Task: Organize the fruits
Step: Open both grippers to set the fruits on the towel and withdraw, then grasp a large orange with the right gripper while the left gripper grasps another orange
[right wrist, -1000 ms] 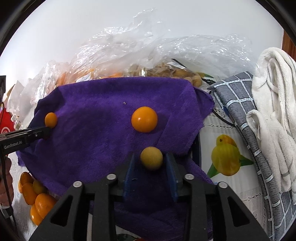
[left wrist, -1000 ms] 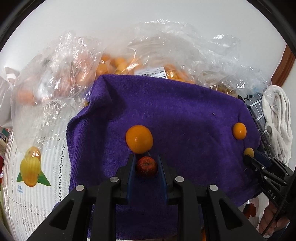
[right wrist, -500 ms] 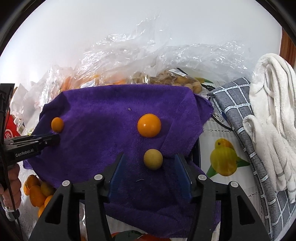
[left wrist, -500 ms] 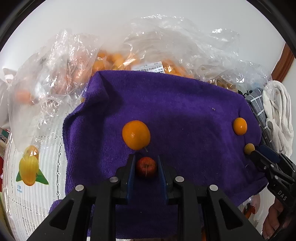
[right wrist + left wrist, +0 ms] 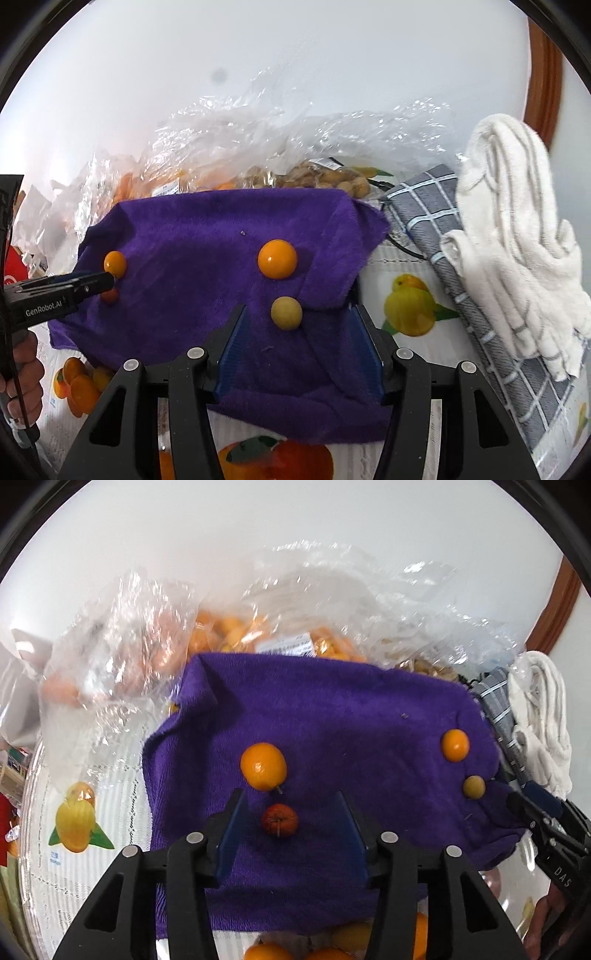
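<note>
A purple towel (image 5: 369, 716) bears the fruits. In the left wrist view a small red fruit (image 5: 279, 820) lies on it between the jaws of my left gripper (image 5: 288, 797), which are opening and do not touch it. An orange (image 5: 263, 766) sits just beyond. In the right wrist view my right gripper (image 5: 299, 310) stands open around a yellow-green fruit (image 5: 286, 313) that rests free on the towel (image 5: 192, 236). A round orange fruit (image 5: 277, 258) lies just past it. Far left, the left gripper (image 5: 105, 282) partly covers the red fruit (image 5: 110, 296).
Clear plastic bags (image 5: 229, 635) of orange fruit and nuts are heaped behind the towel. A grey checked cloth (image 5: 424, 221) and a white towel (image 5: 517, 229) lie at the right. More oranges (image 5: 79, 384) sit at the near left on the fruit-printed tablecloth (image 5: 410, 310).
The left jaws, shut on the red fruit before, have parted and let it go onto the towel. The right jaws opened off the yellow-green fruit. Both grippers have drawn up and back.
</note>
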Motion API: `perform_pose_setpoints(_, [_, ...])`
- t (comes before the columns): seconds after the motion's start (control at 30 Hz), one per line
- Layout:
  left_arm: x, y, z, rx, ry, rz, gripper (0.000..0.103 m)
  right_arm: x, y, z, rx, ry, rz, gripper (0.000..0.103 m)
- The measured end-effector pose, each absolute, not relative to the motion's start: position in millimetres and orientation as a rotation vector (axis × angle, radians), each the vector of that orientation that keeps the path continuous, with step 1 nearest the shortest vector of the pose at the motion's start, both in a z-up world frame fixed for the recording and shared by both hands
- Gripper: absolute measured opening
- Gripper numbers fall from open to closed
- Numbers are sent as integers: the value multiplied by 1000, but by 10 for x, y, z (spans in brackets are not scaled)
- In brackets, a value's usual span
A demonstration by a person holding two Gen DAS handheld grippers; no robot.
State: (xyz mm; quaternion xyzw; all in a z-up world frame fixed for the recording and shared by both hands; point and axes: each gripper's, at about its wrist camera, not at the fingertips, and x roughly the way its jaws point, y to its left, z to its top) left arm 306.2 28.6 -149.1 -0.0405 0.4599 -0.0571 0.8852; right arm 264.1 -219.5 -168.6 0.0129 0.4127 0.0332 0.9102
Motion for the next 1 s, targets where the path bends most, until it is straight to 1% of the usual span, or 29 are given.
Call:
perform_pose_setpoints(0.13, [2946,274,-1271,-60,907,-127,51,2514,-2175,-1587,18,876,85,56])
perform_pose_setpoints(0.33, [2722,330,-964,-37,834,-84,51,2238,-2187,-1481,2,871,79,56])
perform_pose_setpoints(0.4, [2627,392,-938,-59,824,-81,51,2154,-2186,-1476,-5,871,79,56])
perform_pose_setpoints(0.67, [2227,743,-1185,-85,871,-33,51,1867,-2041,-1714,6,912,130,56])
perform_pose_setpoints(0.83, [1921,920,-1356,-65,892,5,51,1647,-1798,-1834,8,907,261,56])
perform_pose_setpoints(1.0, [1671,1017,-1499,-123,909,15,51,1511,-1545,-1914,-12,902,379,56])
